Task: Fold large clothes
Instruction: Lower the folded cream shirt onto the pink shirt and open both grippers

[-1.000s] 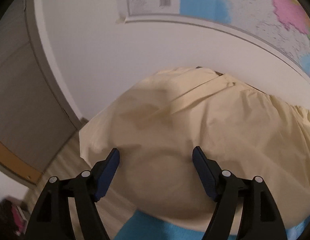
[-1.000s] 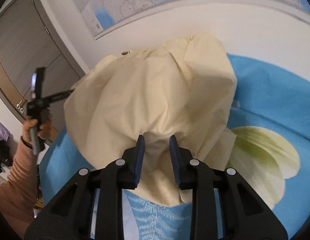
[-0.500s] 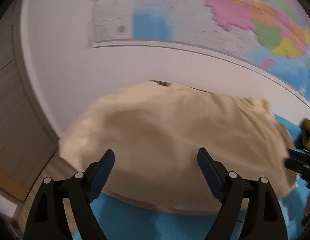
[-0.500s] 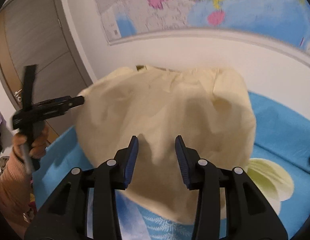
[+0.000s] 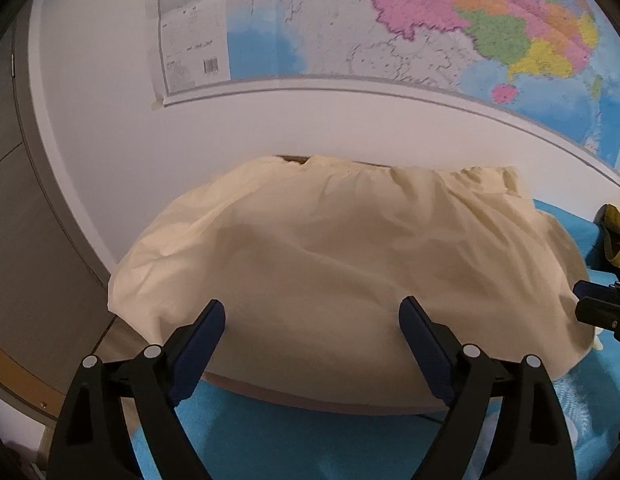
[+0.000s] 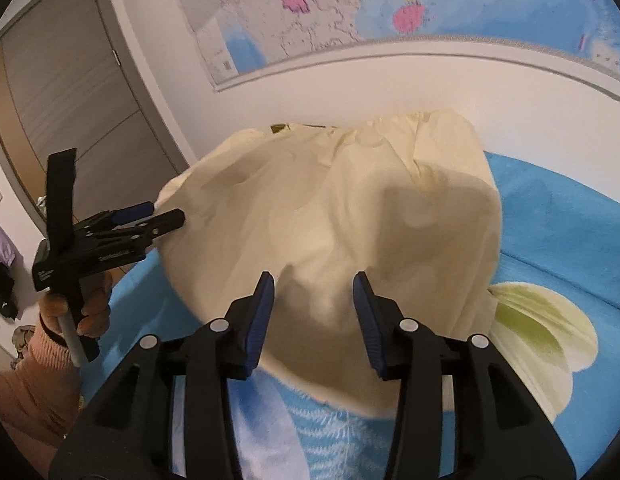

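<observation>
**Cream garment lying ahead of both grippers, long axis crosswise, on the blue bed cover.**

The cream garment [image 5: 350,264] lies spread on the blue bed cover [image 6: 558,216] against the wall, below the wall map [image 5: 430,20]; its gathered edge lies on the far side, toward the wall. Its long axis runs left to right across the left wrist view. The left gripper [image 5: 312,332] is at the garment's left end, jaws wide apart and opening, nothing between them. The right gripper [image 6: 314,300] hangs over the near edge, jaws partly apart and opening, cloth below but not pinched. Judged from this, each hand is nearest its own end, so the next fold probably starts from the near edge.
</observation>
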The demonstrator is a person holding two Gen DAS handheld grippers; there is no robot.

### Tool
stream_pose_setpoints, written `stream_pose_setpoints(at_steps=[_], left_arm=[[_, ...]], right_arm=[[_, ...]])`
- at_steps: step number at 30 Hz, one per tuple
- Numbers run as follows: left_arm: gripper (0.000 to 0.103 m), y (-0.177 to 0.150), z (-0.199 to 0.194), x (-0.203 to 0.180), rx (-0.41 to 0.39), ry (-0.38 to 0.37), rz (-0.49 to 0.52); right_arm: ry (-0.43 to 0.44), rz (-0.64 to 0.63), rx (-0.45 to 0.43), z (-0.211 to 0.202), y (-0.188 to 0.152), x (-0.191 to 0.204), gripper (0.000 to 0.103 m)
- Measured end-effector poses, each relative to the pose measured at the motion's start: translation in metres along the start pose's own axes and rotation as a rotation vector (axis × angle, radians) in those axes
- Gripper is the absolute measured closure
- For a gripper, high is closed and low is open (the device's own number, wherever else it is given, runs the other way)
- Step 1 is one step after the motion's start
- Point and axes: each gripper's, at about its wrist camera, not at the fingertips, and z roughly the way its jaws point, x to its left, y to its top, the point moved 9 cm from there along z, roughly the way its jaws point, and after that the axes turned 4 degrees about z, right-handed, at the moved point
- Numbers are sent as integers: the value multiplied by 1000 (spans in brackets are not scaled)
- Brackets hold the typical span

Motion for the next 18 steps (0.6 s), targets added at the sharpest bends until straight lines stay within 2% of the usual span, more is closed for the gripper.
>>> stream_pose_setpoints(at_steps=[2,6,11,18], left_arm=[[14,0,-5,-7,-12,-11,1],[11,-4,-6,-25,-5,-61,21],[7,-8,-3,-33,-6,-10,45],[7,-4,-20,-41,-28,-25,26]], right_arm=[[-3,-11,-7,-3,-5,2,61],[-36,-39,46,12,-23,-1,61],[-27,-8,56,23,-29,-7,60],[-12,-2,35,11,-29,-1,54]])
